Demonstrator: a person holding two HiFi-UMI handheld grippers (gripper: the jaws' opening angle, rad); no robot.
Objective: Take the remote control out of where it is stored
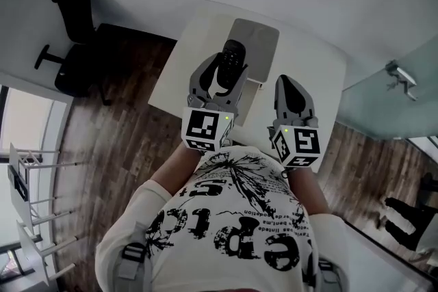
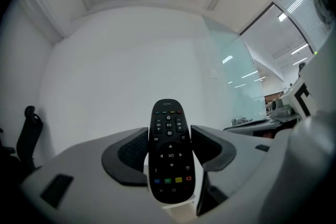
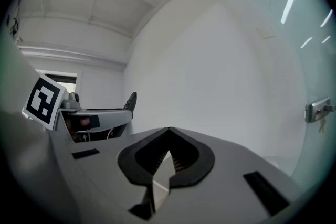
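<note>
The black remote control [image 1: 230, 57] with coloured buttons stands upright between the jaws of my left gripper [image 1: 217, 76], lifted above the white table [image 1: 315, 61]. In the left gripper view the remote control [image 2: 170, 140] fills the gap of the left gripper [image 2: 169, 152], and both dark pads [image 2: 134, 150] press on its sides. My right gripper [image 1: 290, 87] hovers beside it on the right, shut and empty. The right gripper view shows the right gripper [image 3: 169, 132] with its tips meeting, and the remote's end [image 3: 129, 102] pokes up at the left.
A grey open tray or holder [image 1: 259, 43] lies on the table just beyond the remote. A black office chair [image 1: 74, 24] stands on the wood floor at the left. A glass partition with a handle [image 1: 399, 75] is at the right. A white rack [image 1: 27, 202] is at the lower left.
</note>
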